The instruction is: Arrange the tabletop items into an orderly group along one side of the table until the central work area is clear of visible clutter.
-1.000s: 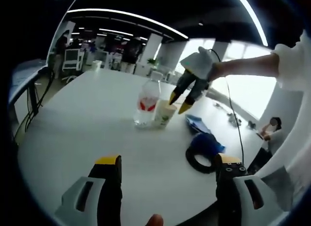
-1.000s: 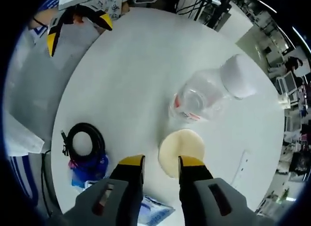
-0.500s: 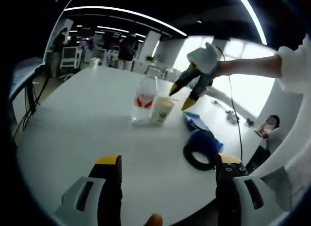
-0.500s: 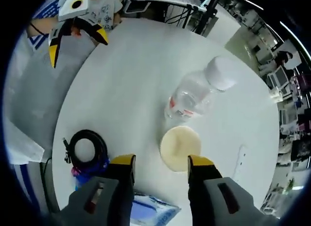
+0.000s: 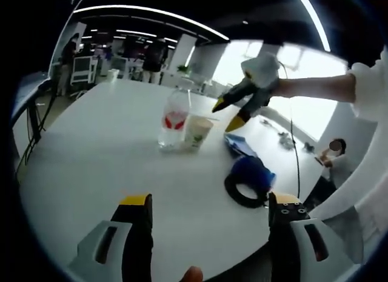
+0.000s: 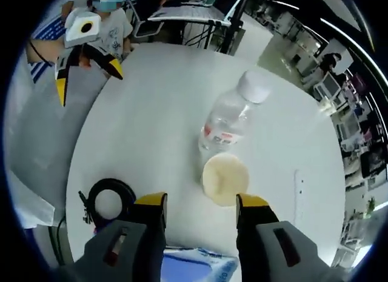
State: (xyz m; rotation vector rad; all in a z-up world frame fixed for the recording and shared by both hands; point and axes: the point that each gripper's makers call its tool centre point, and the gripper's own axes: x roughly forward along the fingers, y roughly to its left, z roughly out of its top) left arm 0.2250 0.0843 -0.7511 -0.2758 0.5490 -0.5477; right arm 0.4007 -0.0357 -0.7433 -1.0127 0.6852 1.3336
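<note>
Risen since earlier: right gripper, wide open, empty, above paper cup beside bottle. Left gripper likewise open, empty. Next: descend, grasp cup.

A clear water bottle with a red label stands upright at frame centre, touching a cream paper cup; a black cable coil and blue packet lie lower right.

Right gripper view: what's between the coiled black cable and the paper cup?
Bare white tabletop, plus the right tongs with one yellow tip crossing between the coiled black cable and the cream paper cup.
</note>
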